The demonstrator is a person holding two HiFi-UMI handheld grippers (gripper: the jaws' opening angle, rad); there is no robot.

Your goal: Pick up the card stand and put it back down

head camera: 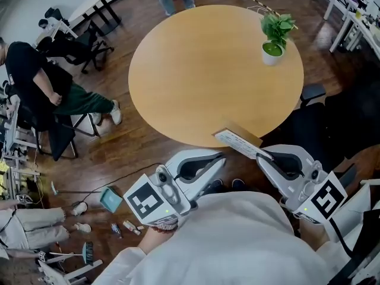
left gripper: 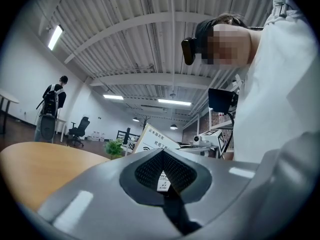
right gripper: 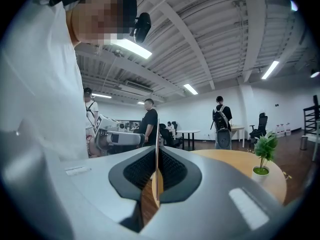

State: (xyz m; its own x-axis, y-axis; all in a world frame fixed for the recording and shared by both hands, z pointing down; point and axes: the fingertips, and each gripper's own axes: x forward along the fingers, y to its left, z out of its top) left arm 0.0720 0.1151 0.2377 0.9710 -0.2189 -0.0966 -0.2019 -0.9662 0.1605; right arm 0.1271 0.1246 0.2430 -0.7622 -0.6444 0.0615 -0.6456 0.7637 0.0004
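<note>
The card stand (head camera: 237, 139), a white printed card on a wooden base, hangs tilted over the near edge of the round wooden table (head camera: 202, 70). My right gripper (head camera: 262, 154) is shut on the card's near end. In the right gripper view the card (right gripper: 158, 134) shows edge-on, clamped between the pads. My left gripper (head camera: 223, 155) is shut with nothing in it, just left of the stand and below the table's edge. In the left gripper view the card stand (left gripper: 152, 140) rises beyond the closed jaws, with its printed face towards them.
A small potted plant (head camera: 275, 40) stands at the table's far right. A person sits on a chair (head camera: 41, 94) to the left, and small clutter (head camera: 110, 200) lies on the wooden floor. Other people stand in the room (right gripper: 222, 126).
</note>
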